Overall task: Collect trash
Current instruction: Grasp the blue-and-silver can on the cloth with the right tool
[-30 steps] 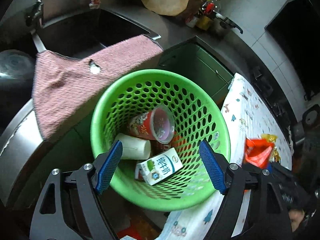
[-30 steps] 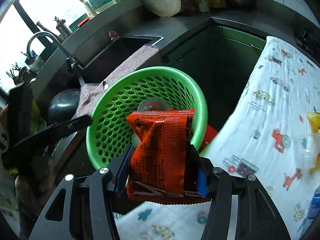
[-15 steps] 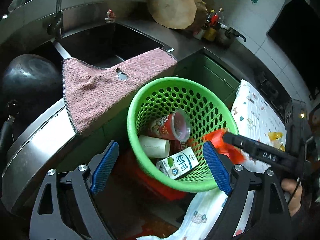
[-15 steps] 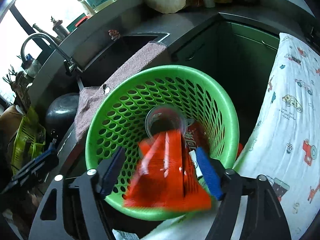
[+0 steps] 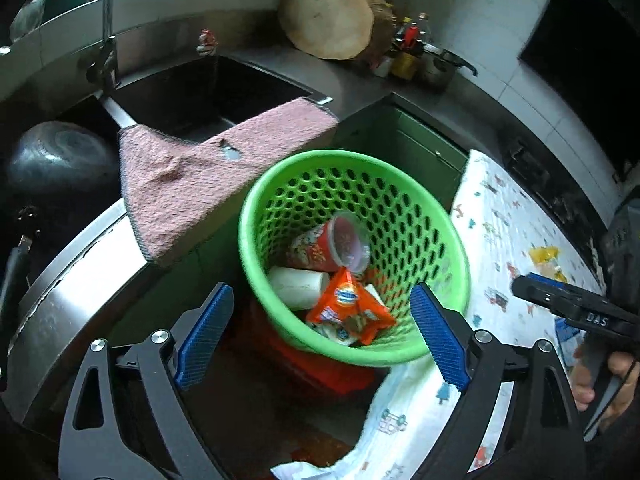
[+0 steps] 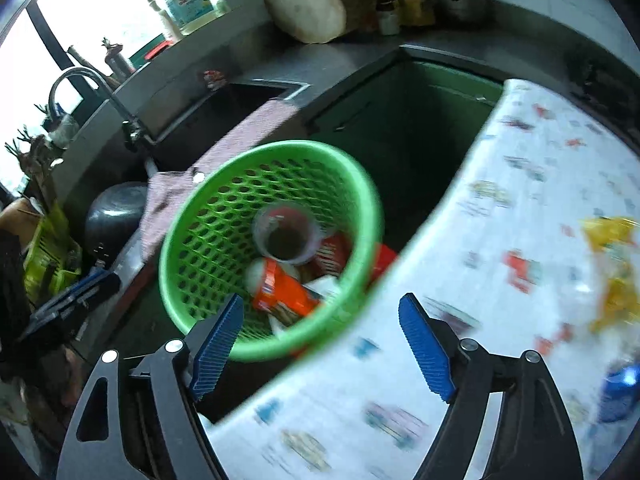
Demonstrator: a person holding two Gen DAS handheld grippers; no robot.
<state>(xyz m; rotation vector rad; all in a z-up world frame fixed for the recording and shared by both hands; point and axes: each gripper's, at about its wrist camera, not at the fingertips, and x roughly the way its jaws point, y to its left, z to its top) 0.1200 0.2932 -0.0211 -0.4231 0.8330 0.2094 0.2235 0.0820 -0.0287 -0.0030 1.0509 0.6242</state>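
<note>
1 printed tablecloth point(image 6: 500, 216) fills the right side, and 1 green basket point(image 5: 448, 232) sits mid-frame with 1 red cup point(image 5: 320, 246), 1 white cup point(image 5: 298, 286) and 1 orange snack bag point(image 5: 348, 308) inside. That bag was clamped in the right gripper point(image 6: 320, 344) 1 second ago, now it's lying in the basket. Both that one and the left gripper point(image 5: 320, 336) are spread wide, holding nothing.

Daylight floods in from the overexposed window point(image 6: 100, 12) at upper left of the right wrist view, leaving the dark steel sink point(image 5: 200, 96) dim. The printed white cloth point(image 6: 520, 220) is motion-blurred; fisheye bending curves and darkens all edges.
</note>
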